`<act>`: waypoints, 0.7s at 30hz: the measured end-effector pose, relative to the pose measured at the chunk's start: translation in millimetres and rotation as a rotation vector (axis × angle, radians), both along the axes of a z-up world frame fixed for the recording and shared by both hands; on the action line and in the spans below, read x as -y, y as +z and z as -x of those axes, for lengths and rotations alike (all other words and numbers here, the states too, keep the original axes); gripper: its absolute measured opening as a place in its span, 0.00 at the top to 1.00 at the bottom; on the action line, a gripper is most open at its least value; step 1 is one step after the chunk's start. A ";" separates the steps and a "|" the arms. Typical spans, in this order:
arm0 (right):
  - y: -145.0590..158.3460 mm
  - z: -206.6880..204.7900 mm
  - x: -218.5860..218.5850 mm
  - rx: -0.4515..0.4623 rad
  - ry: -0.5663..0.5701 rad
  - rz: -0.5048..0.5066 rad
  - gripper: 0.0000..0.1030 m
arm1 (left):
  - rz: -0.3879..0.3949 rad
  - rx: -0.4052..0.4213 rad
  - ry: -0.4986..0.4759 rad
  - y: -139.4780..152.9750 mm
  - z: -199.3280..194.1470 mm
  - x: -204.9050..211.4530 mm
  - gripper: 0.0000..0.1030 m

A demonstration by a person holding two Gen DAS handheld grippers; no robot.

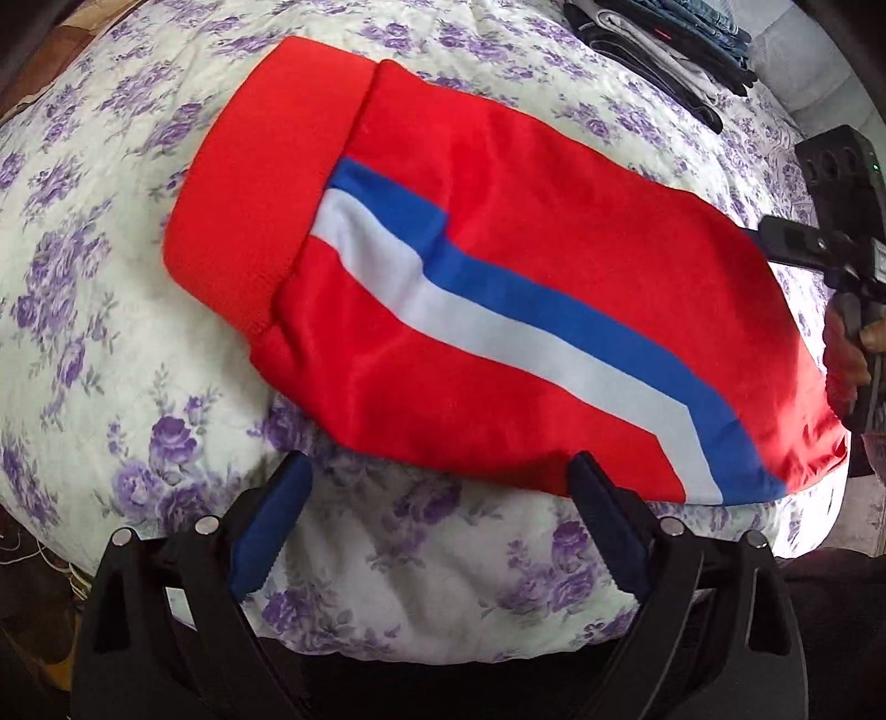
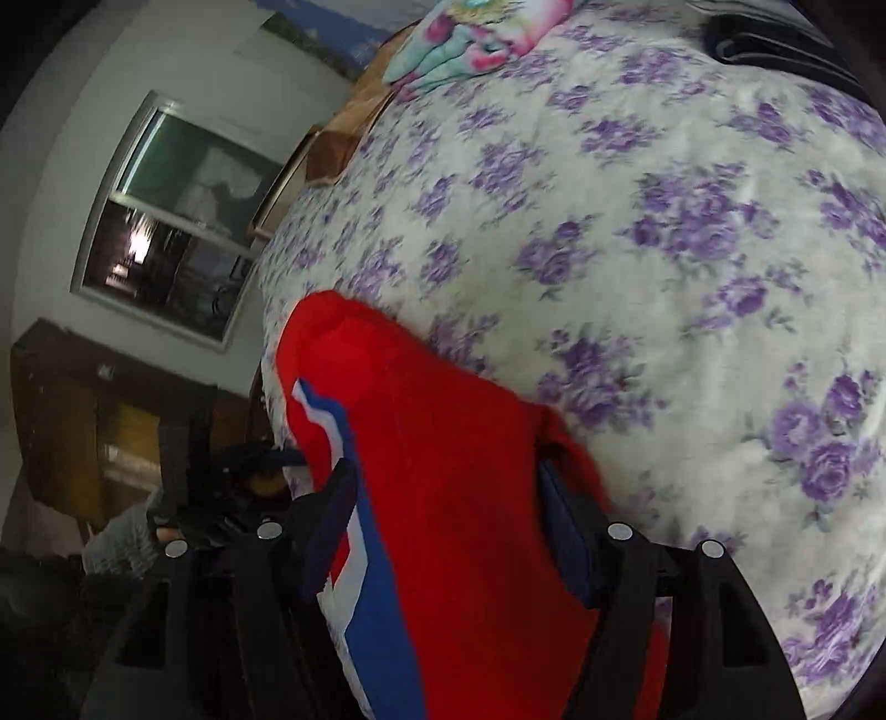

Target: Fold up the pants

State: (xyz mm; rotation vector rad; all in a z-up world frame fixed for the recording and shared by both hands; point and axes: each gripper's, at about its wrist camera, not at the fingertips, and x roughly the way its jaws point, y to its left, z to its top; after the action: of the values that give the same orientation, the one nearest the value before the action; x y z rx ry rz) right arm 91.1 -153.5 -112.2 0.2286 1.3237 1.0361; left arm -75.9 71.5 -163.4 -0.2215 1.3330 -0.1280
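Note:
The red pants, with a blue and white stripe and a red ribbed cuff, lie folded on the floral bedspread. My left gripper is open and empty, its fingers spread just in front of the near edge of the pants. My right gripper has its jaws wide, with the red cloth lying between the fingers. Whether it pinches the cloth I cannot tell. The right gripper also shows at the right edge of the left wrist view, at the far end of the pants.
A stack of folded dark clothes lies at the back right of the bed. A pink and teal folded cloth lies at the far end. A window and dark wood furniture stand beyond the bed's left side.

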 end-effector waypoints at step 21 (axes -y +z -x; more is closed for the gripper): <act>-29.0 -34.2 11.8 -0.210 -0.194 -0.200 0.22 | 0.047 0.064 0.050 19.0 -36.1 0.8 0.10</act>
State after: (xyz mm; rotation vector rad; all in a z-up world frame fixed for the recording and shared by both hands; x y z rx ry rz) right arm 125.3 -165.3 -141.2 0.6187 1.3547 0.9979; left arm -39.8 70.7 -144.3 -0.2882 1.2606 -0.1233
